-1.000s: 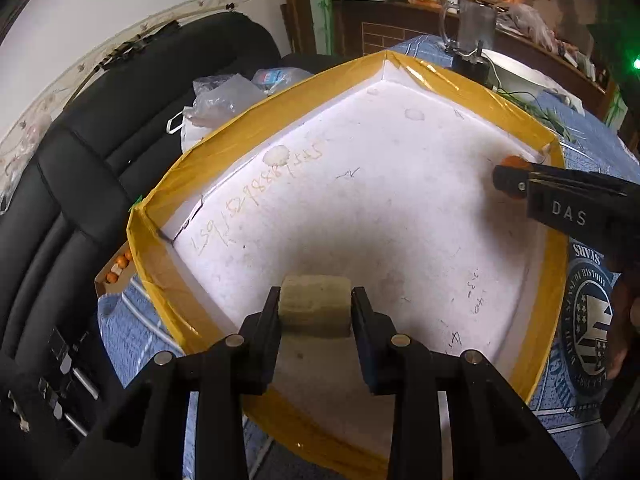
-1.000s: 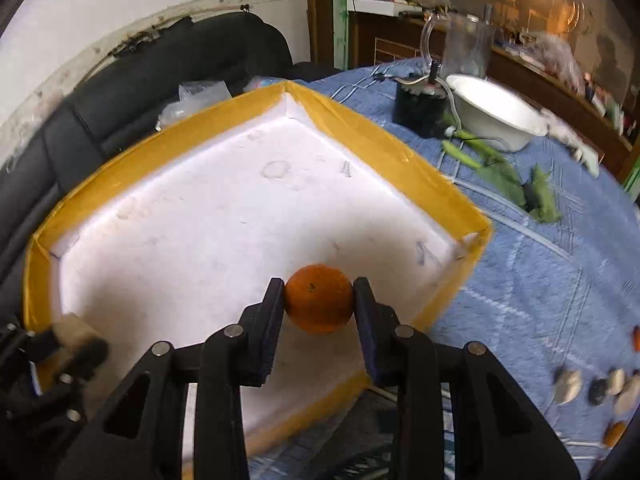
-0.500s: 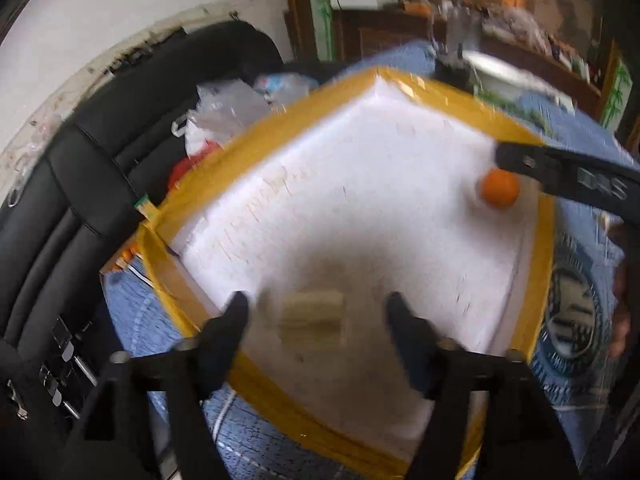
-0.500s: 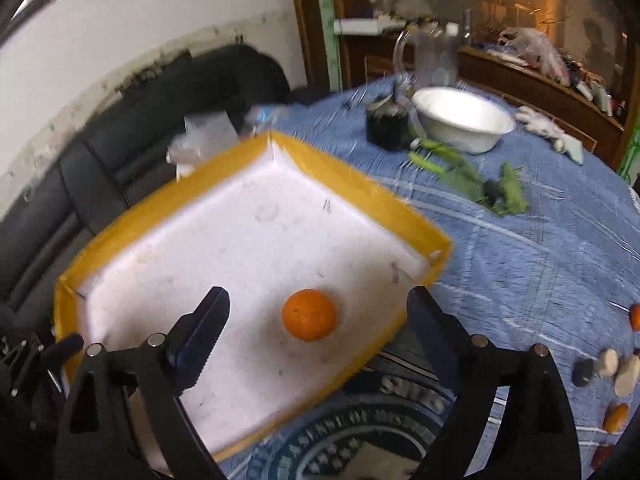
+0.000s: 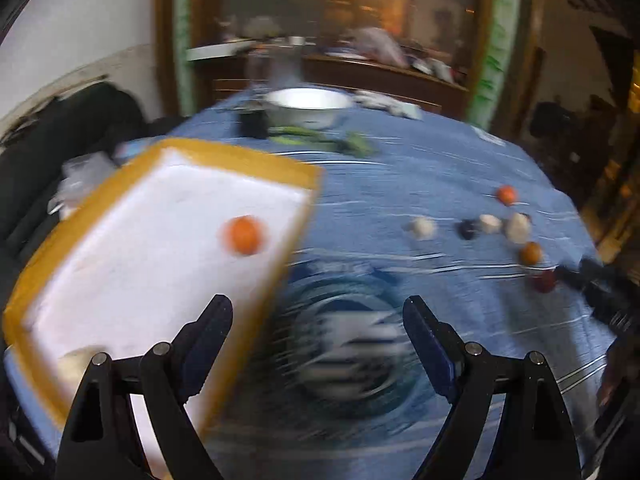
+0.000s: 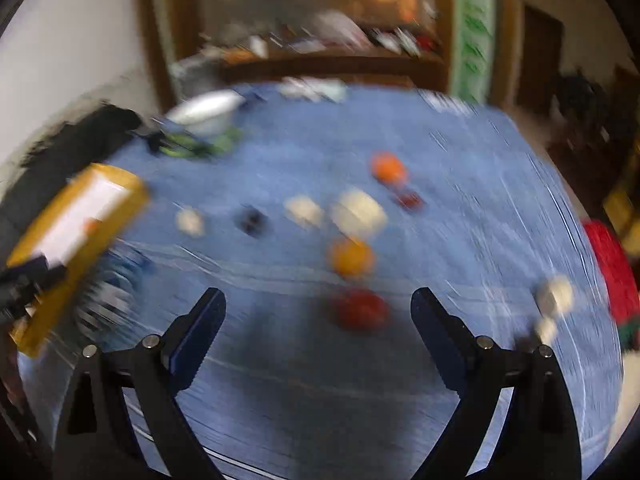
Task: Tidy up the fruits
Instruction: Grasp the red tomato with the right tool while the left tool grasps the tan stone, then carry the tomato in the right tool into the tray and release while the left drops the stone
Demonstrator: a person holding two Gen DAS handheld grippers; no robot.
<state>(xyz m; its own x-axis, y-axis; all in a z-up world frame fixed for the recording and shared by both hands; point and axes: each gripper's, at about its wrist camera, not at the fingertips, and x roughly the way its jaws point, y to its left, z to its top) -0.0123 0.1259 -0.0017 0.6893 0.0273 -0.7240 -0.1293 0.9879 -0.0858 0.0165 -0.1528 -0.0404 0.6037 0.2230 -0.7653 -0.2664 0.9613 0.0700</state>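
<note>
Blue tablecloth [image 6: 304, 400] under both empty, wide-spread grippers.

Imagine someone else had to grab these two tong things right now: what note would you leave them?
Left gripper: open, empty, by the tray.
Right gripper: open, empty, over the loose pieces.
Done: an orange and a pale block lie in the tray.
Left: the pieces on the blue tablecloth, blurred: a red fruit nearest the right gripper, an orange one beyond it, some pale pieces, a dark one.

Dim warm indoor light, heavy motion blur, fisheye-warped edges.
</note>
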